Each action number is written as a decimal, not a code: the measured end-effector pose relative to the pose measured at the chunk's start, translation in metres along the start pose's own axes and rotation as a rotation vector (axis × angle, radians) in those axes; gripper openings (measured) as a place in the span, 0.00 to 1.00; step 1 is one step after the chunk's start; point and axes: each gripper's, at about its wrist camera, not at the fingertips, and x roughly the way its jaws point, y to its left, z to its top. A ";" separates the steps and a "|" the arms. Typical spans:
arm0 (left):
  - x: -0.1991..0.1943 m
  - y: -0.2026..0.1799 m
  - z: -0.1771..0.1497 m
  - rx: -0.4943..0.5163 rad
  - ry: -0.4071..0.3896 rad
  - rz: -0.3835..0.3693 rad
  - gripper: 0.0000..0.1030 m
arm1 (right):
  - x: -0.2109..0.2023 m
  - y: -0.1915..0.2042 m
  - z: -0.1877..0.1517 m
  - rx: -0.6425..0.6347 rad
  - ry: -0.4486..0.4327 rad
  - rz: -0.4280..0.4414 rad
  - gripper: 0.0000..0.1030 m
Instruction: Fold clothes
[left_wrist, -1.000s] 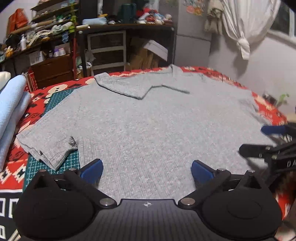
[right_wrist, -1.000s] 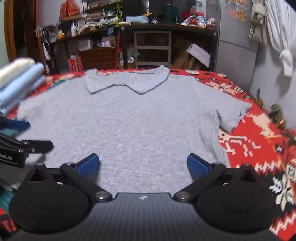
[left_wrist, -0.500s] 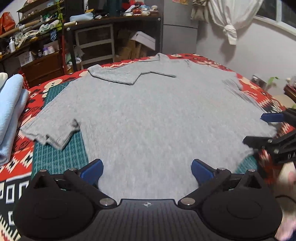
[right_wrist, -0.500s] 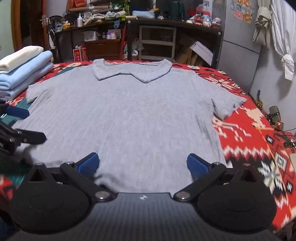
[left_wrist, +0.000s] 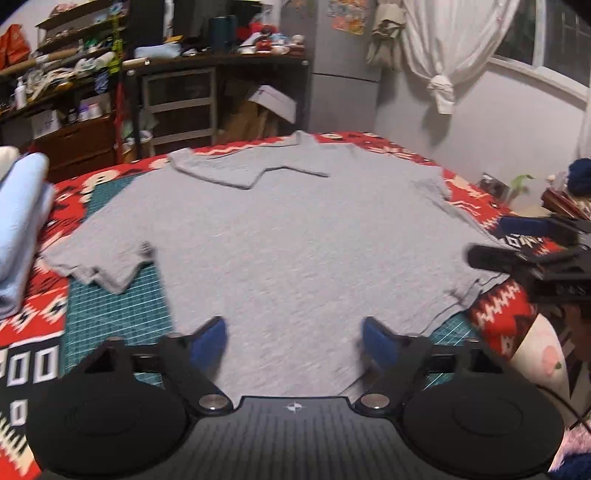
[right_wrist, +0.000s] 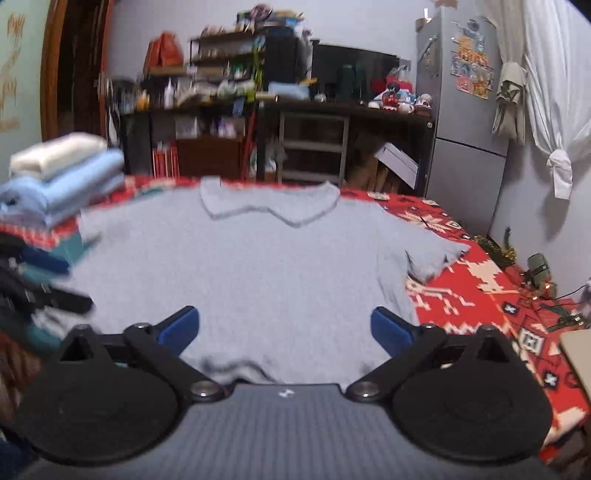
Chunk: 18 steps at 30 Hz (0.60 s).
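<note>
A grey polo shirt (left_wrist: 295, 236) lies flat, collar at the far end, on a green cutting mat (left_wrist: 110, 314) over a red patterned cloth. My left gripper (left_wrist: 295, 336) hovers over the shirt's near hem at its left half. Its jaws are closing, with flat fabric under the gap and nothing pinched. My right gripper (right_wrist: 284, 326) is over the hem's right half (right_wrist: 280, 280), its jaws also closing around loose fabric only. Each gripper shows in the other's view: the right gripper (left_wrist: 517, 243) by the shirt's right edge, the left gripper (right_wrist: 48, 284) blurred at the left edge.
A stack of folded pale blue and white clothes (right_wrist: 62, 177) sits on the table's far left corner. The red cloth (right_wrist: 480, 295) hangs over the right edge. Cluttered shelves (right_wrist: 229, 110), a grey fridge (right_wrist: 465, 122) and a knotted white curtain (left_wrist: 443, 55) stand behind.
Both grippers have drawn back toward the shirt's near hem, so more of the mat and the hem shows. The jaws of both have narrowed, the left more than the right.
</note>
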 end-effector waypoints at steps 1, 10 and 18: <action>0.004 -0.002 0.000 -0.002 0.003 -0.001 0.44 | 0.004 0.000 0.001 0.015 0.010 0.001 0.77; -0.009 -0.004 -0.014 0.076 -0.018 0.024 0.34 | 0.007 0.012 -0.027 -0.075 0.075 -0.023 0.19; -0.021 0.006 -0.020 0.040 -0.003 0.025 0.34 | -0.029 0.004 -0.026 -0.095 -0.013 -0.011 0.22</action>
